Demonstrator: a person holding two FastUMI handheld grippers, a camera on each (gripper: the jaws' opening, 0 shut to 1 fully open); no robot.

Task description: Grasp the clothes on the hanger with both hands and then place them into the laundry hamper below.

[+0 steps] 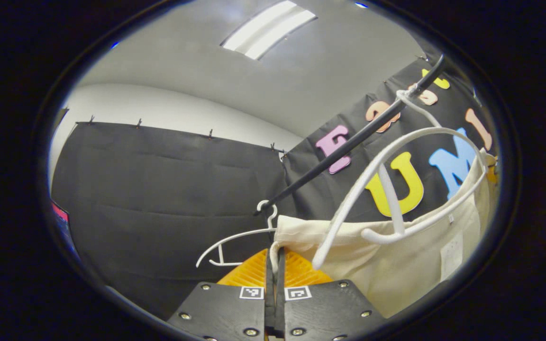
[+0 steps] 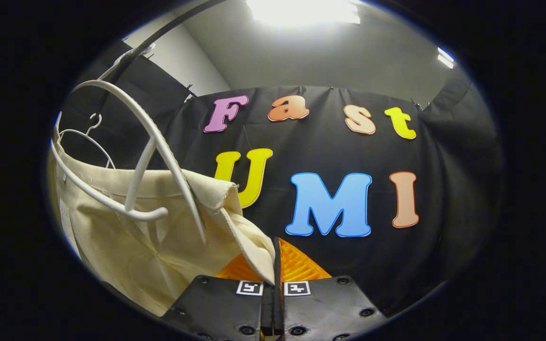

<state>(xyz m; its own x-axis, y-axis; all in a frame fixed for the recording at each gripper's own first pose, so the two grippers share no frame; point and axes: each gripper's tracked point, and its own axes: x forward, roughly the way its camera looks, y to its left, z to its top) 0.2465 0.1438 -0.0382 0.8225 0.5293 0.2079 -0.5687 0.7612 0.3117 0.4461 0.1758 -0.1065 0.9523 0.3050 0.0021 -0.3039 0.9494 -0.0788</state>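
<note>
Clothes [image 1: 396, 265] pinched at both corners by closed left tongs [image 1: 275, 265] and right tongs [image 2: 275, 265].

Recording booth, black cloth wall [image 1: 168, 189], rail [image 1: 349, 142]

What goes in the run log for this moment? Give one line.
left claw: shut on cloth corner | right claw: shut on other corner | cream garment: partly on white hanger | hanger on rail | hamper: unseen
</note>
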